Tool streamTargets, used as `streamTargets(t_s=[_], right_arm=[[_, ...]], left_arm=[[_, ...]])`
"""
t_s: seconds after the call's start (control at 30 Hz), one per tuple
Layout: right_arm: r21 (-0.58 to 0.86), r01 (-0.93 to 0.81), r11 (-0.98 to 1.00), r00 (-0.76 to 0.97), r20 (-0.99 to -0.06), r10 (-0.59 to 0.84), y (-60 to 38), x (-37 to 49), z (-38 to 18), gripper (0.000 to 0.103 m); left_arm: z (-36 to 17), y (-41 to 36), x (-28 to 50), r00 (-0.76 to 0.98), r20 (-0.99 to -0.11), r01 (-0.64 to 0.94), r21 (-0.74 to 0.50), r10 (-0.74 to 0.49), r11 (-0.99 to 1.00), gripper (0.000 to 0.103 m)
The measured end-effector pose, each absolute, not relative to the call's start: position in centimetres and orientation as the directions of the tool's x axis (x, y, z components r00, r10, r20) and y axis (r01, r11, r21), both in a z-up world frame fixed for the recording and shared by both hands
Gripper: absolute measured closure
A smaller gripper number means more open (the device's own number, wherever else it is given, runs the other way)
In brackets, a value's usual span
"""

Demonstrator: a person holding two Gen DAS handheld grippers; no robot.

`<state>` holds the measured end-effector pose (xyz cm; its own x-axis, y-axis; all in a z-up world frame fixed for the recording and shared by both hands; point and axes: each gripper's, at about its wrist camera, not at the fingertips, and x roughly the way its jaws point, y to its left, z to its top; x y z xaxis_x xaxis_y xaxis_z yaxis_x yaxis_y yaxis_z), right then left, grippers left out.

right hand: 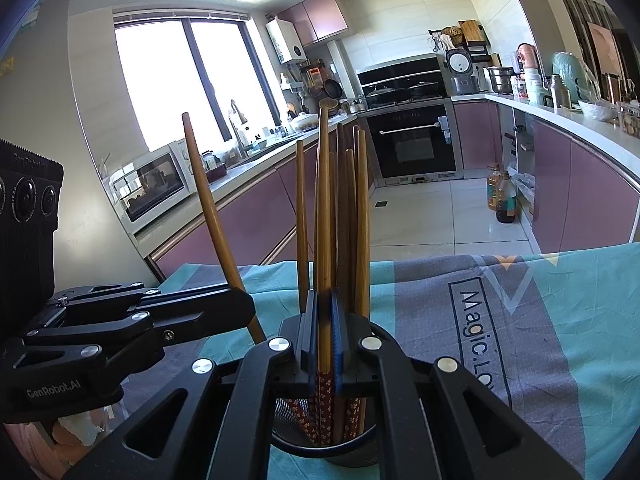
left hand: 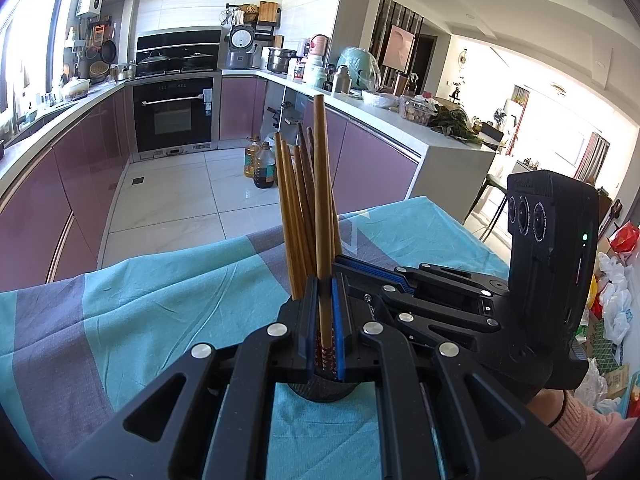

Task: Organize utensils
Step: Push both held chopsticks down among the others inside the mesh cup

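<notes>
Both grippers pinch chopsticks: my left gripper (left hand: pixel 326 320) clamps one chopstick (left hand: pixel 322 200), my right gripper (right hand: pixel 325 336) another (right hand: pixel 324 240), above the black mesh holder (right hand: pixel 320 446) (more chopsticks (right hand: pixel 362 220) inside) on a teal cloth (right hand: pixel 560 340).

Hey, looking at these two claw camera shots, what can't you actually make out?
- Left wrist view: the holder is mostly hidden behind the left claw.
- Right wrist view: the chopstick tips inside the holder are blocked by the right claw.
- Both views: the tablecloth hides the table.
</notes>
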<state>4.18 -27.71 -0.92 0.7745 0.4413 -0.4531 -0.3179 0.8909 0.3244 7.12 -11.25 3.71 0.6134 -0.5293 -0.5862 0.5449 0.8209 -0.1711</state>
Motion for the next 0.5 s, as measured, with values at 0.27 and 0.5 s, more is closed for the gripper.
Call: streamTargets(t_s=[0.27,0.5], right_arm=[[0.325,-0.317,0.891,0.771,-0.459,0.441,-27.63,4.13,-1.01,0.097],[0.322,-0.317,0.892,0.77,-0.462,0.44,-27.64,4.06,-1.01,0.097]], left_arm=[[3.49,-11.46,7.45,0.614,-0.589,0.542,-0.169,-0.525,0.823,0.095],[3.4,-11.51,7.53,0.61,-0.591,0.543,-0.175,-0.529,0.821,0.095]])
